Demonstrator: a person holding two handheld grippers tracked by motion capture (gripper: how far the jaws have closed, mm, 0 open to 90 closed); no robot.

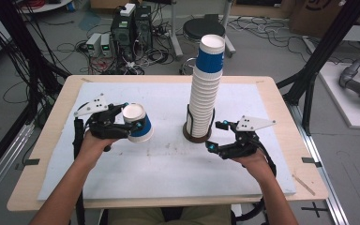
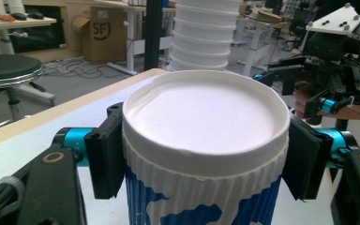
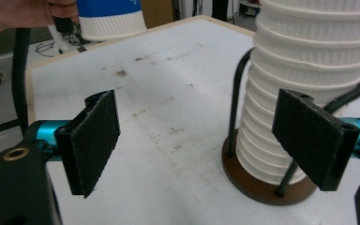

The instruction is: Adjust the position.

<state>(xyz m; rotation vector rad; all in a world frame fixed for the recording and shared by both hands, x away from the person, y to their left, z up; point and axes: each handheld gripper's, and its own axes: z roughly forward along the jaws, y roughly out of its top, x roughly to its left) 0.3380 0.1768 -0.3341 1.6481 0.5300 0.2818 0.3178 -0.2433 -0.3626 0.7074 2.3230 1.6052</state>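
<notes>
My left gripper [image 1: 131,123] is shut on a blue-and-white ribbed paper cup [image 1: 143,132], held above the left half of the table. In the left gripper view the cup [image 2: 206,122] sits between the two black pads [image 2: 105,154] with its closed white end toward the camera. A tall stack of the same cups [image 1: 205,89] stands mouth down in a wire holder with a round brown base [image 1: 191,136] at the table's middle. My right gripper [image 1: 214,136] is open just right of that base, nothing between its pads [image 3: 93,140]. The stack [image 3: 309,70] rises beside its right pad.
A white mat [image 1: 168,164] covers the wooden table [image 1: 42,154]. Black frame posts [image 1: 318,61] stand to the right. A stool [image 1: 201,29], computers [image 1: 131,28] and cables lie on the floor beyond the far edge.
</notes>
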